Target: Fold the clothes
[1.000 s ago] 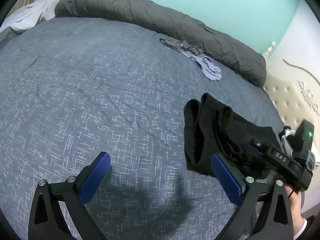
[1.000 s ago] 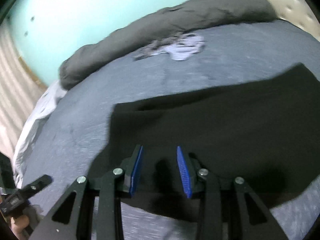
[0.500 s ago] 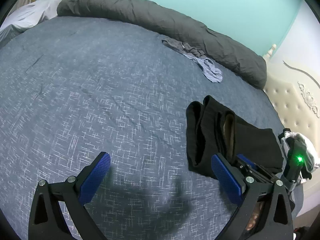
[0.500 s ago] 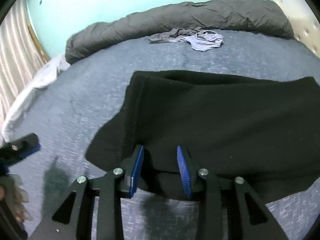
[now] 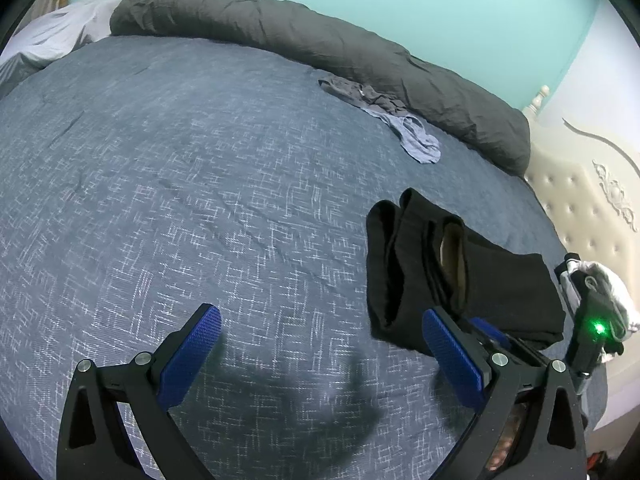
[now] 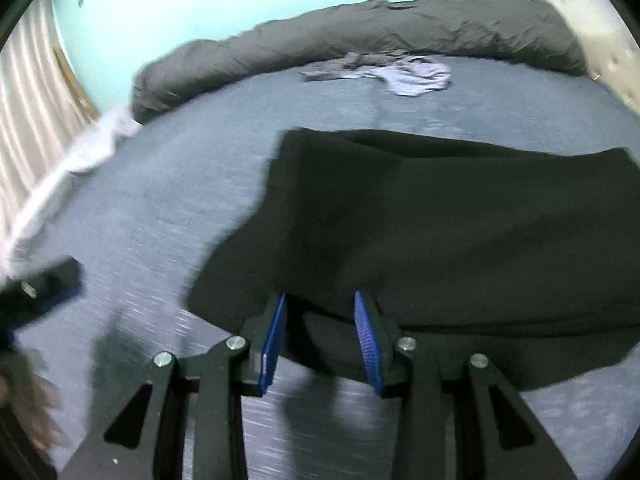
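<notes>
Since a second ago my right hand-held gripper (image 6: 320,340) has slid back along the near edge of the black garment (image 6: 440,232), and the view has rolled level — the cloth that filled the right of the frame now sits square ahead. That garment lies folded on the blue bed cover (image 5: 200,200), toward the headboard (image 5: 592,216) side, with its layered open end facing the middle of the bed.

My right pads (image 6: 366,340) stand partly apart with the garment's near hem between them. The picture is blurred, and I cannot tell whether they press on the cloth or only straddle it. My left hand-held gripper (image 5: 320,352) is spread wide and empty, hovering over bare cover just beside the fold's left edge; it has not moved.

Further off, a small grey-blue garment (image 5: 400,128) lies crumpled against the rolled grey duvet (image 5: 320,52), not yet folded.

What worries me is the stack. If my right pads catch only the top layer when I pull, the fold will peel open and the lower layers will stay behind. Dragging across this textured cover could also bunch the underside — and with my left side idle, nothing pins the far edge.
</notes>
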A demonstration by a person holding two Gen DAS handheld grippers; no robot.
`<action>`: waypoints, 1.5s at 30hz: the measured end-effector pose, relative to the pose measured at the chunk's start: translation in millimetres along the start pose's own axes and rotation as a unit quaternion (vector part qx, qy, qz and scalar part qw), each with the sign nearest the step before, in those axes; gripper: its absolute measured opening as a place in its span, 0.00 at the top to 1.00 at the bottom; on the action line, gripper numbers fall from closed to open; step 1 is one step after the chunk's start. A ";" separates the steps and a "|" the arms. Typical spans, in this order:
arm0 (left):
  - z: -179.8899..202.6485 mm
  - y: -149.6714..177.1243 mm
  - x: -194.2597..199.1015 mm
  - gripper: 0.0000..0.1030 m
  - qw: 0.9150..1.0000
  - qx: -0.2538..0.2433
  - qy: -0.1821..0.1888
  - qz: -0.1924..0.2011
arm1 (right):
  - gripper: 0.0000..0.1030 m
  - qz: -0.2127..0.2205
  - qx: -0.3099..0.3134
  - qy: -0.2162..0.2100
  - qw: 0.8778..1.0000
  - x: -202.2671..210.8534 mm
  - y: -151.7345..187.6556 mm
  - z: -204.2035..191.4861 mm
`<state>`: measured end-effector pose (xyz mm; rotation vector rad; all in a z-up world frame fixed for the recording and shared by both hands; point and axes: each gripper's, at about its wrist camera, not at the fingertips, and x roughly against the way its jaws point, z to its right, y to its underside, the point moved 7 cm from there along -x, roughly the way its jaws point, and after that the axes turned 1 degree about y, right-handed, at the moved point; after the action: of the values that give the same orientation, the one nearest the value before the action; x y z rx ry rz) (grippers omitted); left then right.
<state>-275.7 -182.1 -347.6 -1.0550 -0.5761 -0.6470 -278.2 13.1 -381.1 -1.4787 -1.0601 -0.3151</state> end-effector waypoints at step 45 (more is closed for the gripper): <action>19.5 2.9 -16.2 0.00 1.000 -0.014 -0.001 -0.011 | 0.85 0.083 -0.296 0.094 0.947 103.6 25.3 362.7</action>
<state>-287.0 -160.0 -353.3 -1.0775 -0.5830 -0.6759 -340.3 385.1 -407.5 -2.0118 -0.7049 -0.6817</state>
